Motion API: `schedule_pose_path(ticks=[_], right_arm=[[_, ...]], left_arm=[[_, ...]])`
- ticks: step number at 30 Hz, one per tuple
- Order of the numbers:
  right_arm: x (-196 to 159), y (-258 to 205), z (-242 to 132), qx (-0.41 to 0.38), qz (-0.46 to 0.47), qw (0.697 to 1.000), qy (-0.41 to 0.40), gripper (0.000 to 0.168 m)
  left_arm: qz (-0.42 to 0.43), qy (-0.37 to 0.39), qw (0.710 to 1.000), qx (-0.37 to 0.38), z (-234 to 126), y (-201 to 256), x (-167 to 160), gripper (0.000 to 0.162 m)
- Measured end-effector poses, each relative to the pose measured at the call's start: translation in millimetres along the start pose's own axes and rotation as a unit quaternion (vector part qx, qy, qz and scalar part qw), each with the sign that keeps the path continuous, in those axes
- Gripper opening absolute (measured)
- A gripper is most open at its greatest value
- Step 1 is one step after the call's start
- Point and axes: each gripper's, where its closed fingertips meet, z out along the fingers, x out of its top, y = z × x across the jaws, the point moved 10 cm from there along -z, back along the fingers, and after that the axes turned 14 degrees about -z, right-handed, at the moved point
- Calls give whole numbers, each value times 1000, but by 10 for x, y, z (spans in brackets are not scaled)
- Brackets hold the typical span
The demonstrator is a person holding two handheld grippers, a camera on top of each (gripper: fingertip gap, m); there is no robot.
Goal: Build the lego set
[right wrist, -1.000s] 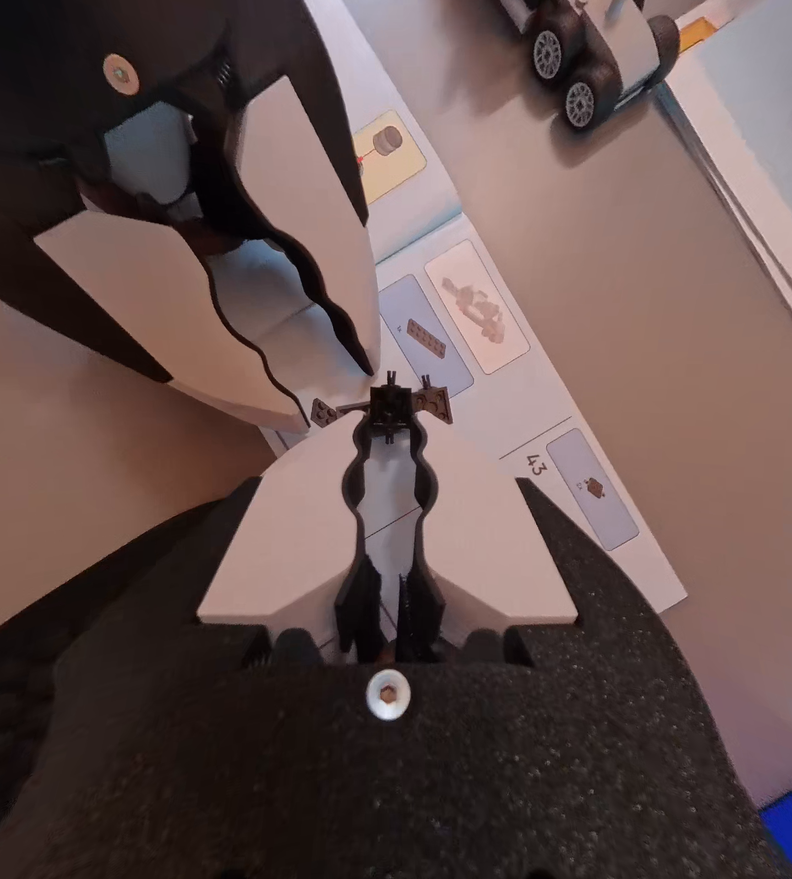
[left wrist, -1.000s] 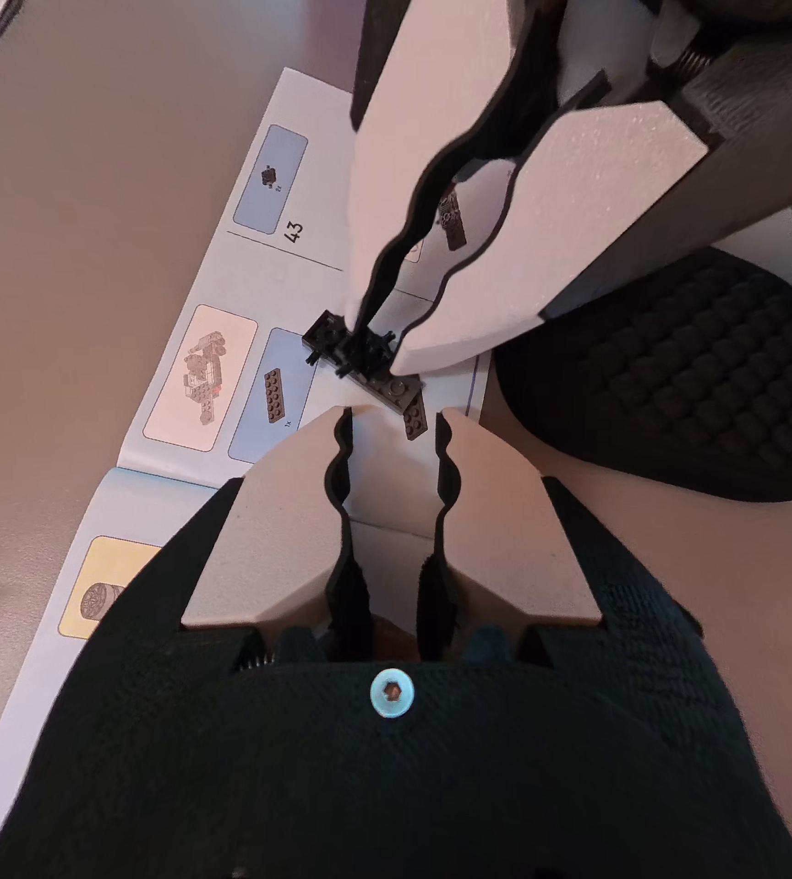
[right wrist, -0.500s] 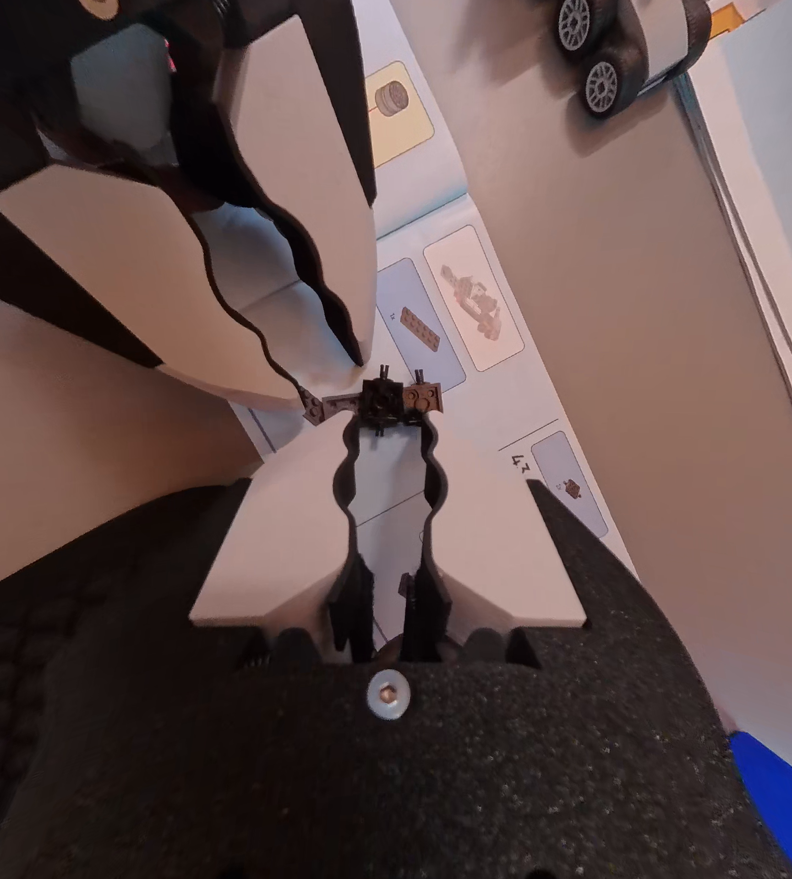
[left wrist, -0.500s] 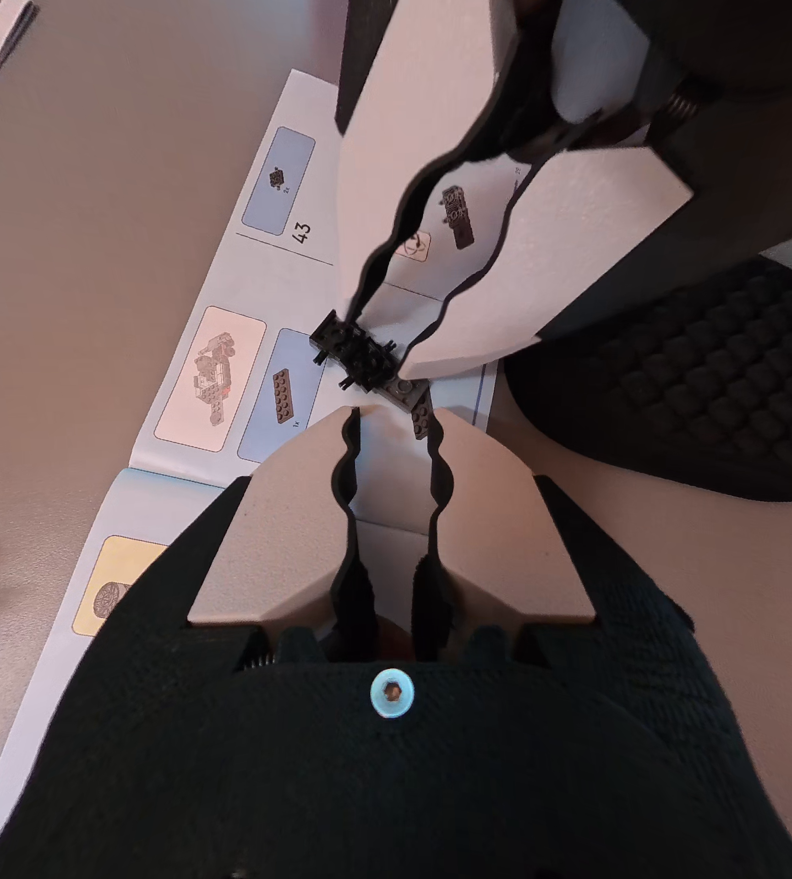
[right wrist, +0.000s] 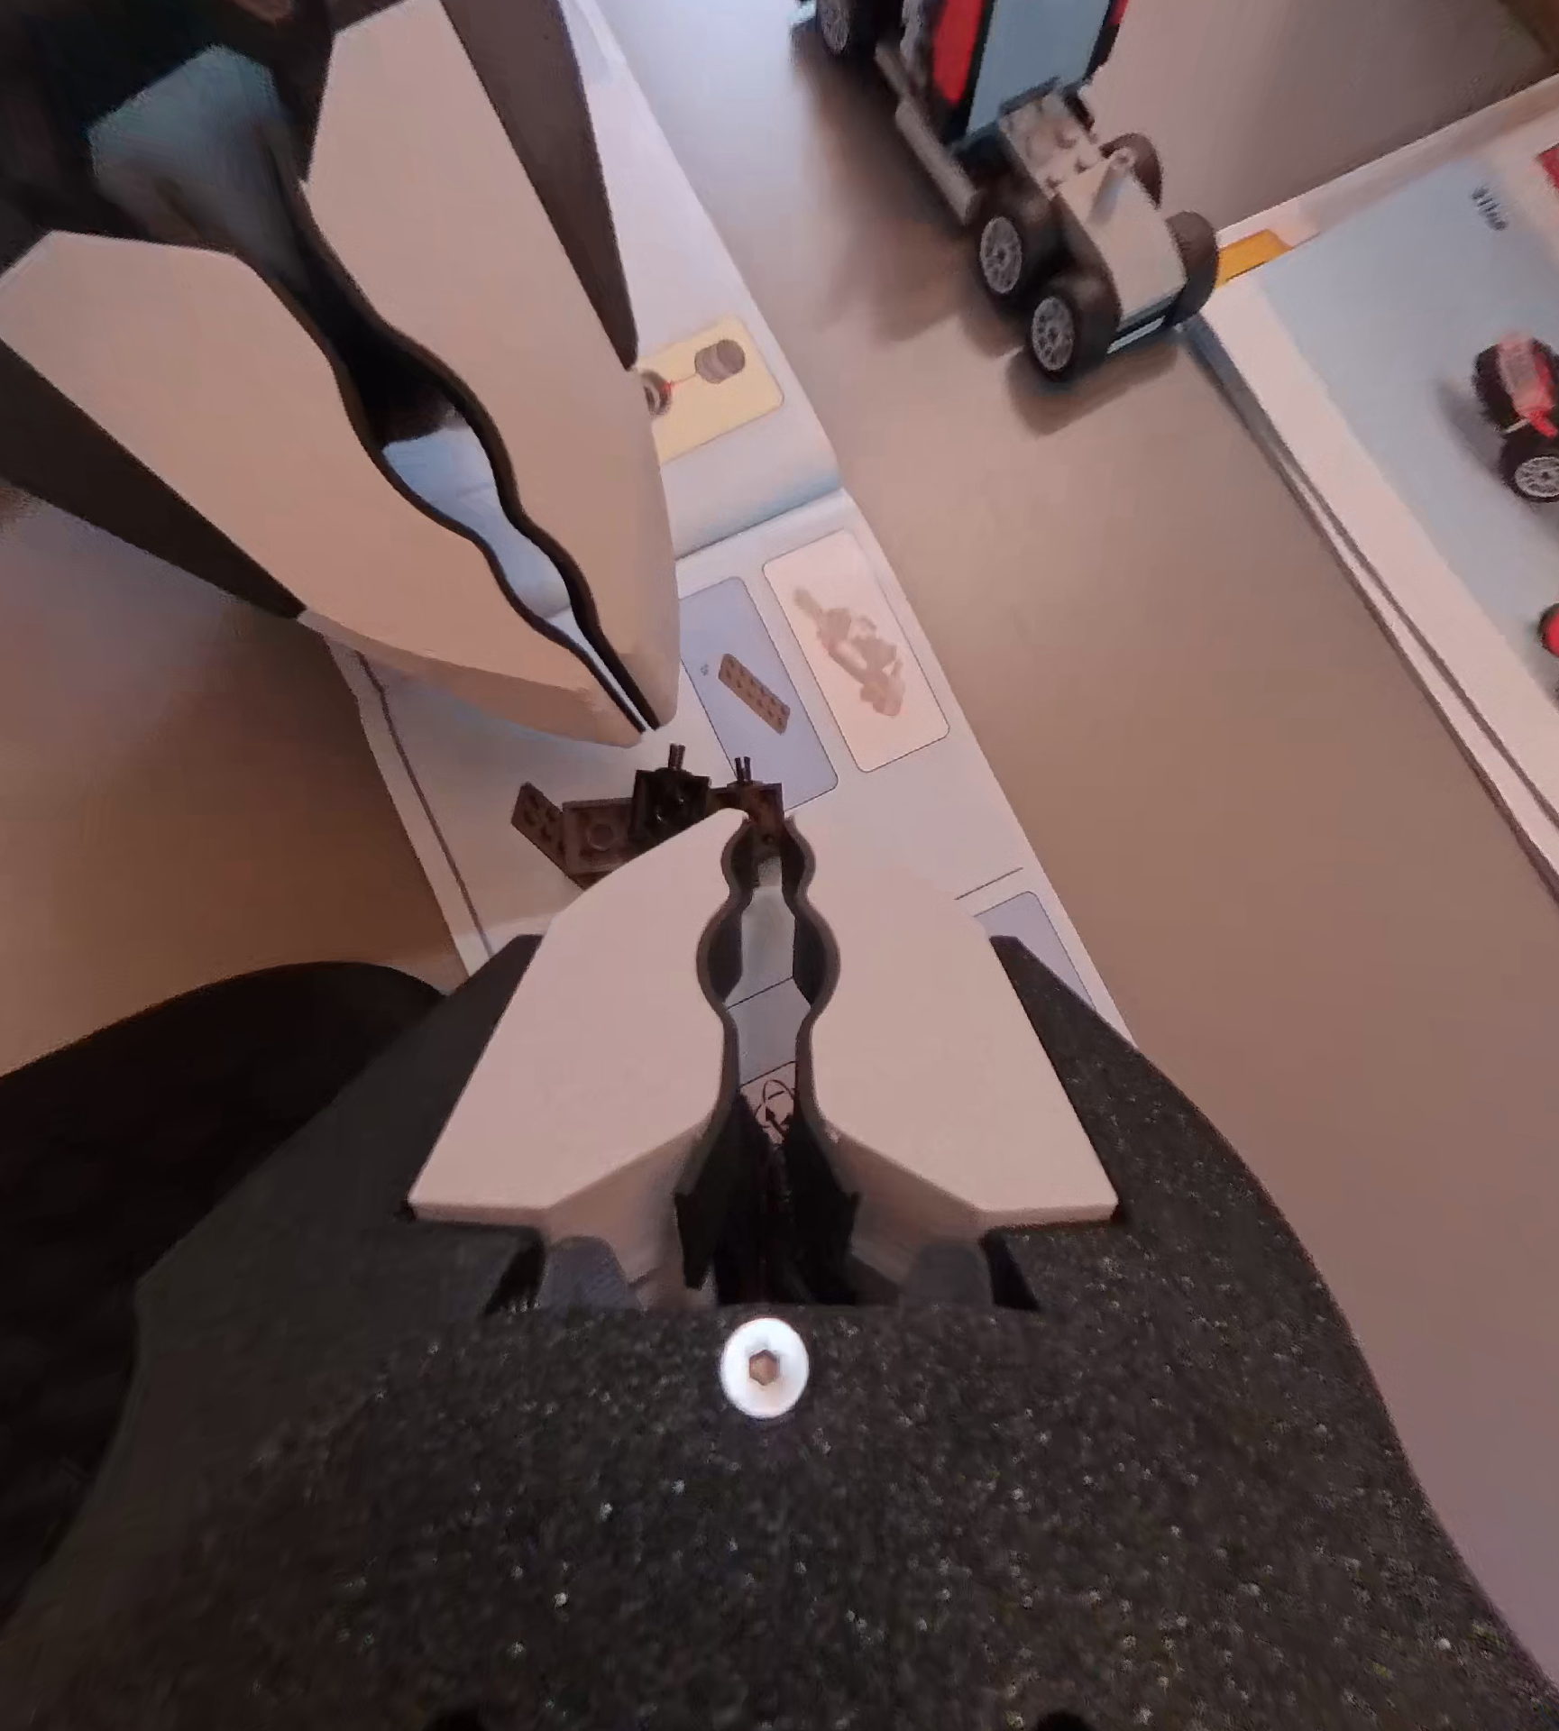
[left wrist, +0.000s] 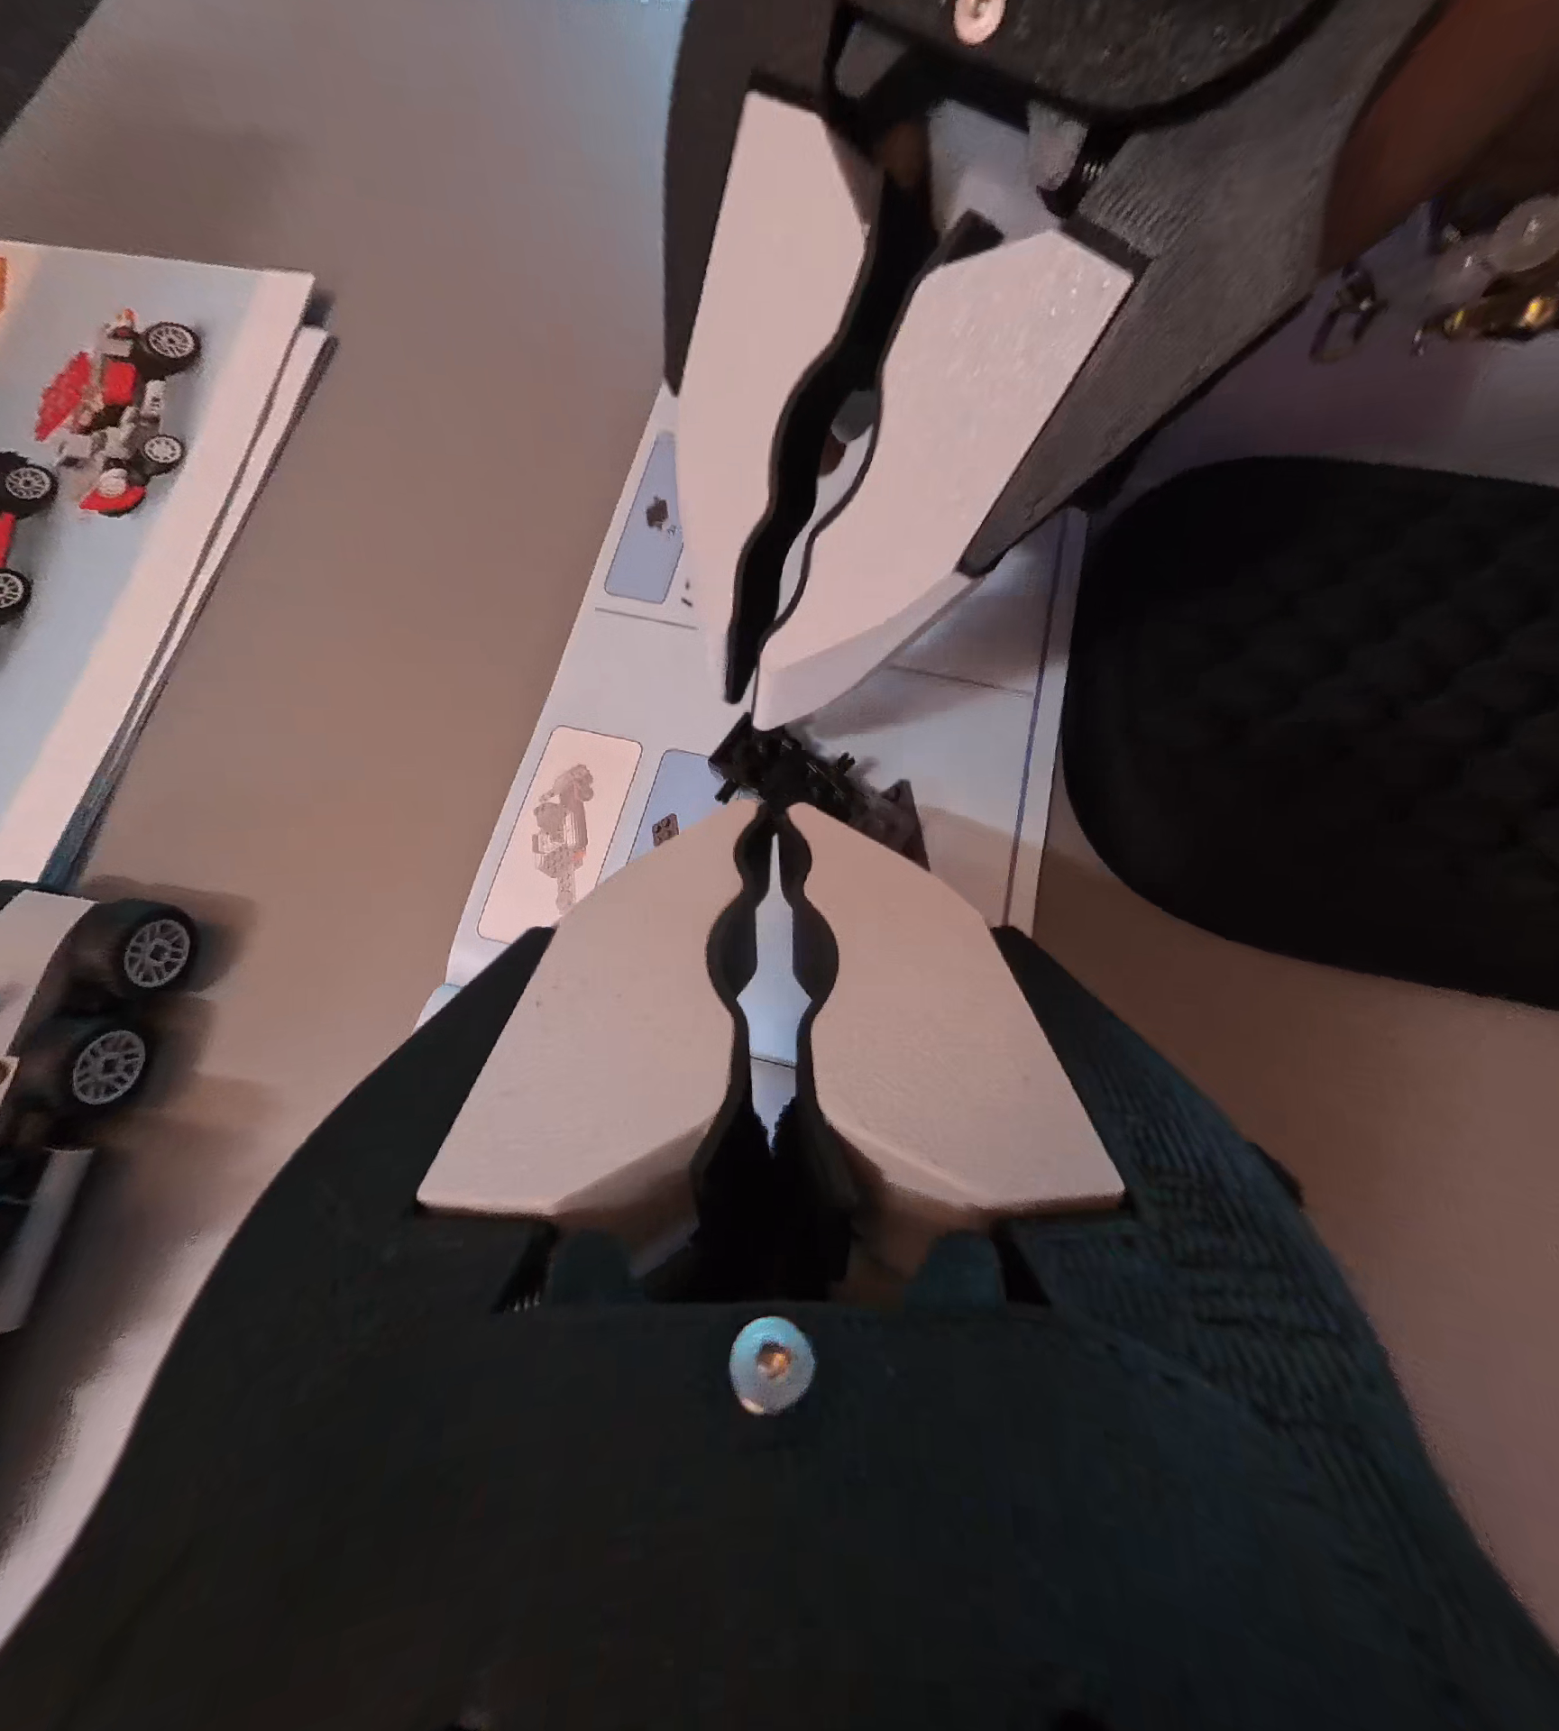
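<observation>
Subassembly [right wrist: 663,815] of small dark plates, light, stiff, loosely joined, lies on the open instruction booklet [right wrist: 897,843]; grip its thicker centre. Right hand-held gripper [right wrist: 761,829] pinches its right end; left hand-held gripper [right wrist: 649,721] hovers clenched, empty.

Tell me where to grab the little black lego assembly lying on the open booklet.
Probably the chunky middle block of the black lego assembly, pinched across its flat sides, coming down from above. The dark wing plates are thin and splay out at angles, and the small pins on top offer little to bite on.
</observation>
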Motion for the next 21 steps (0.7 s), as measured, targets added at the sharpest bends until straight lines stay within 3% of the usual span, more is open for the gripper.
schedule_pose_path(ticks=[10, 21], right_arm=[[-62, 12, 75, 10, -13, 1000, 8, 5], [-103, 7, 75, 13, 4, 1000, 28, 4]], left_arm=[[24, -39, 999, 24, 169, 103, 30, 1], [-22, -48, 998, 32, 238, 180, 42, 0]])
